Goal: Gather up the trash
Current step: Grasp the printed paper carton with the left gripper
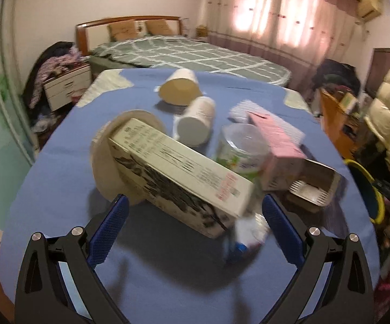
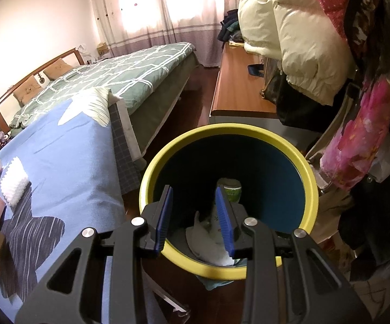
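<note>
while the right gripper (image 2: 195, 221) hangs part-open and empty over the yellow-rimmed bin (image 2: 309, 178) | left gripper (image 1: 193, 213) wide open, holding nothing — nearer hand | long printed carton (image 1: 178, 172) just ahead, long axis slanting across the jaws, on the blue cloth (image 1: 60, 178)

A lived-in home bedroom is showing here: a double bed (image 1: 184, 54) with a green checked quilt and a wooden headboard (image 1: 130, 21) is standing against the far wall, pink curtains (image 1: 281, 13) are glowing over the window, a bedside drawer cabinet (image 1: 68, 86) is carrying heaped clothes, a wall air conditioner (image 1: 369, 8) is hanging high, and a cream puffer coat (image 2: 297, 35) is hanging beside a wooden sideboard (image 2: 238, 81).
</note>
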Demonstrator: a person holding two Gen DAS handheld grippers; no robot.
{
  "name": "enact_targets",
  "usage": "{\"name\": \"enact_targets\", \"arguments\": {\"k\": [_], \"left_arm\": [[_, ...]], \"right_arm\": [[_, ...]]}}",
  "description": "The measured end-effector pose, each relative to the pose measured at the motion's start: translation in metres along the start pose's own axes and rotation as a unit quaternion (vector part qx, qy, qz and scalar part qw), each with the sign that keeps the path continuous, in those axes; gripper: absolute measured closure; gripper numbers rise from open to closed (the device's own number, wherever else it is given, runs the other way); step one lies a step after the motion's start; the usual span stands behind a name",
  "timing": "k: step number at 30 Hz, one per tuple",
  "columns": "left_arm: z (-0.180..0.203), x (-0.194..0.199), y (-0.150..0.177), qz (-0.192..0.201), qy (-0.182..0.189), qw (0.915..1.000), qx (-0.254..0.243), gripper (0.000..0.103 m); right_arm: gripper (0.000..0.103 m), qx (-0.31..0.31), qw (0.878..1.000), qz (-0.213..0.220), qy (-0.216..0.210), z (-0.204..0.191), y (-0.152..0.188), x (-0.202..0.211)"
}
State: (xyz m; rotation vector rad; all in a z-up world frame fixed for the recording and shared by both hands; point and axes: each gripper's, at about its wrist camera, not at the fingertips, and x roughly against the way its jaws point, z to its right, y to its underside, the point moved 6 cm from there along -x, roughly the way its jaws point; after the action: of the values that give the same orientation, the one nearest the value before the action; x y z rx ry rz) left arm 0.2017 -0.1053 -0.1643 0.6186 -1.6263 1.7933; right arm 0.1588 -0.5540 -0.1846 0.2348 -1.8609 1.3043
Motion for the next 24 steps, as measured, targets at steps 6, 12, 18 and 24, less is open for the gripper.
{"name": "enact_targets", "arguments": {"k": [6, 12, 18, 24], "left_arm": [[0.004, -0.017, -0.005, -0.005, -0.021, 0.9997, 0.012, 0.006], [0.001, -0.022, -0.009, 0.002, -0.025, 0.9994, 0.023, 0.014], [-0.008, -0.013, -0.006, 0.002, 0.009, 0.9999, 0.009, 0.036], [-0.017, 0.007, -0.004, 0.009, 0.047, 0.9988, -0.013, 0.056]], "right_arm": [[0.071, -0.003, 1.000, 0.000, -0.004, 0.000, -0.001, -0.001], [0.071, -0.001, 1.000, 0.000, -0.008, -0.001, -0.001, -0.001], [0.071, -0.001, 1.000, 0.000, -0.015, -0.002, -0.001, -0.001], [0.071, 0.011, 1.000, 0.002, -0.015, -0.008, -0.001, 0.001]]}}
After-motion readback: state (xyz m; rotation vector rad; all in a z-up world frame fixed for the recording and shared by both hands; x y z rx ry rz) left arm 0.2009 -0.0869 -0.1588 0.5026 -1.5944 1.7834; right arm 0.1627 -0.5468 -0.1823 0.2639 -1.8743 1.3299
